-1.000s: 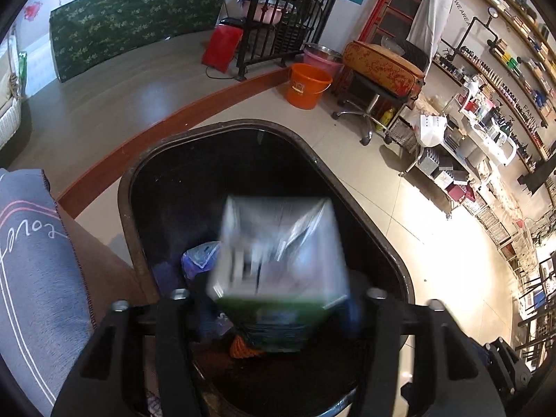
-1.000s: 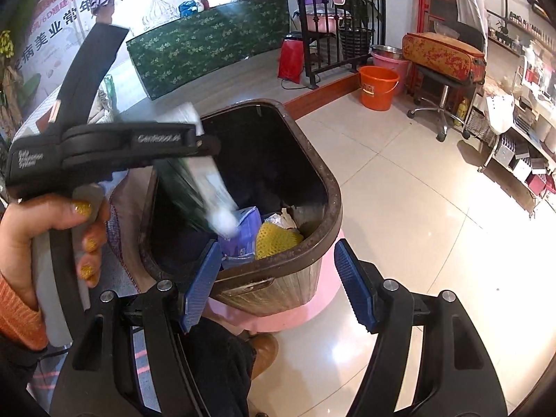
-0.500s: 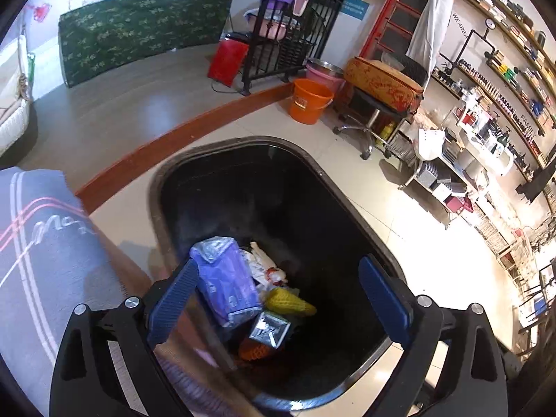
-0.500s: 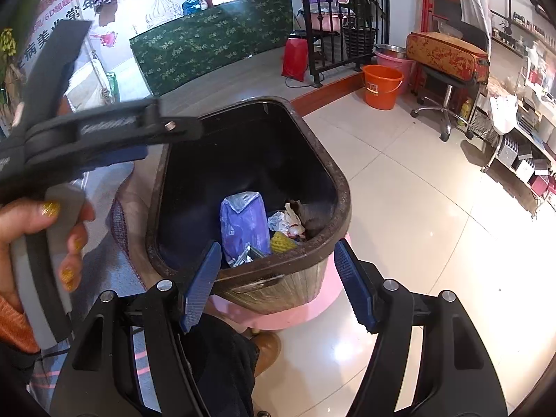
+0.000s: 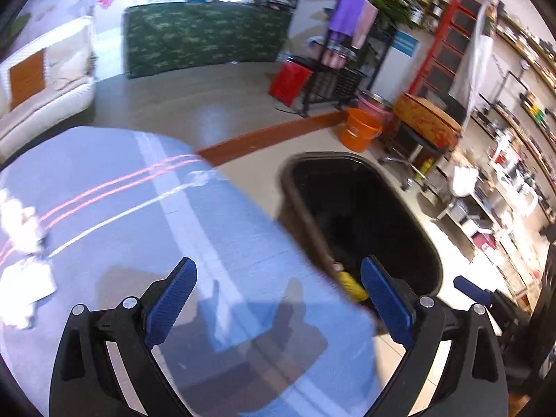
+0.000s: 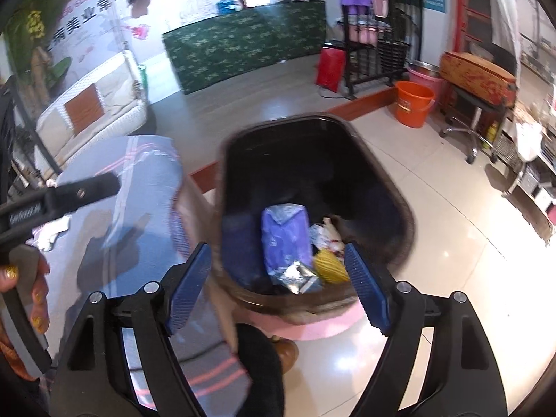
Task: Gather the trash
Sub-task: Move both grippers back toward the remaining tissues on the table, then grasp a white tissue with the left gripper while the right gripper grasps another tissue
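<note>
Your left gripper (image 5: 276, 292) has released its packet into the trash bin (image 6: 406, 215) and swung away over the blue-grey cloth surface (image 5: 208, 243); its jaws stand wide apart, holding nothing. That item is done. Remaining white scraps (image 5: 21, 222) lie on the cloth, well left of this gripper. Your right gripper (image 6: 278, 278), likewise spread wide and empty, hovers at the bin's near rim.

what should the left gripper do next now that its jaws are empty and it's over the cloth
Probably carry the open left gripper toward the crumpled white paper on the grey-blue cloth and close on it. Both grippers are empty, the bin already holds a purple packet, and that paper is trash not yet collected.
</note>
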Demonstrator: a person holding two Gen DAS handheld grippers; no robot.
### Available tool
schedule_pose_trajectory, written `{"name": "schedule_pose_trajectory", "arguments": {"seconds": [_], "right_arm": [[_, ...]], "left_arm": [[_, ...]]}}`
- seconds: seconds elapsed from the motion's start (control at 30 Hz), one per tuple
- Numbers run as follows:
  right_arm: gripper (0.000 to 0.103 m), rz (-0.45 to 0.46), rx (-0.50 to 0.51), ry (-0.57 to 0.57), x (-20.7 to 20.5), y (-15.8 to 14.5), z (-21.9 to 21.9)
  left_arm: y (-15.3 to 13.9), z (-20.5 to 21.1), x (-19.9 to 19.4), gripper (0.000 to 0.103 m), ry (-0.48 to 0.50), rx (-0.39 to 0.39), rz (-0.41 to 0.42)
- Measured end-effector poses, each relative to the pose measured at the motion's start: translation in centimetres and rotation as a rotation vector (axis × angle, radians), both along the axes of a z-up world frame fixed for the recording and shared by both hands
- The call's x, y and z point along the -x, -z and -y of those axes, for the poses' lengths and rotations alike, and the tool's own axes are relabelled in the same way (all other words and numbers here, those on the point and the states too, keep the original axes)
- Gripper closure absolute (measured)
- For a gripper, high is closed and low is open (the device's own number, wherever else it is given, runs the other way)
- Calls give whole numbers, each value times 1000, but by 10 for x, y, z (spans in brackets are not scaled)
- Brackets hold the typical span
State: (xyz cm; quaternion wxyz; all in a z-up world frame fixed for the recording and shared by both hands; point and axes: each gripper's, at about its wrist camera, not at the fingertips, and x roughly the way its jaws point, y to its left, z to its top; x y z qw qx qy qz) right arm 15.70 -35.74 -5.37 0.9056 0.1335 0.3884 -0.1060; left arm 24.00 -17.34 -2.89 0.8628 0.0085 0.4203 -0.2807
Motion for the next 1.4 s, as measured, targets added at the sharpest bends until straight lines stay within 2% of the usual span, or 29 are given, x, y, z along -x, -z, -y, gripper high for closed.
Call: {"name": "schedule_pose_trajectory", "arguments": {"seconds": [0.23, 0.4, 0.5, 0.6, 0.77, 0.9, 0.97, 1.0, 1.07, 1.13, 1.23, 1.3, 1.4], "right_arm": [[24, 15, -6, -146, -24, -12, -53], [24, 18, -11, -245, -39, -20, -90], [24, 18, -28, -291, -43, -24, -107], [24, 15, -24, -328, -46, -28, -125], [24, 10, -19, -384, -54, -33, -149], [24, 2, -10, -428, -61, -35, -166], [24, -1, -7, -446, -65, -36, -175], [24, -2, -3, -453, -67, -37, -178], [24, -4, 6, -463, -71, -36, -186], [24, -8, 4, -471, -75, -35, -190], [24, -19, -11, -480, -83, -32, -198], [24, -29, -18, -487, -89, -29, -205], [24, -31, -21, -502, -100, -29, -215]], "left_arm": [[0, -78, 1, 9, -151, -43, 23], [10, -136, -2, 9, -262, -113, 34], [19, -166, -13, 9, -336, -153, 15], [29, -192, -29, 9, -400, -159, -20], [37, -197, -50, 9, -393, -165, -41], [49, -189, -68, 10, -373, -224, -62], [56, -195, -69, 12, -375, -224, -73], [57, -196, -70, 14, -377, -229, -69], [56, -199, -65, 26, -392, -240, -45], [50, -201, -62, 47, -392, -219, -31], [44, -202, -56, 68, -388, -207, -10], [42, -206, -50, 76, -389, -184, -4], [37, -211, -42, 79, -407, -145, 0]]}}
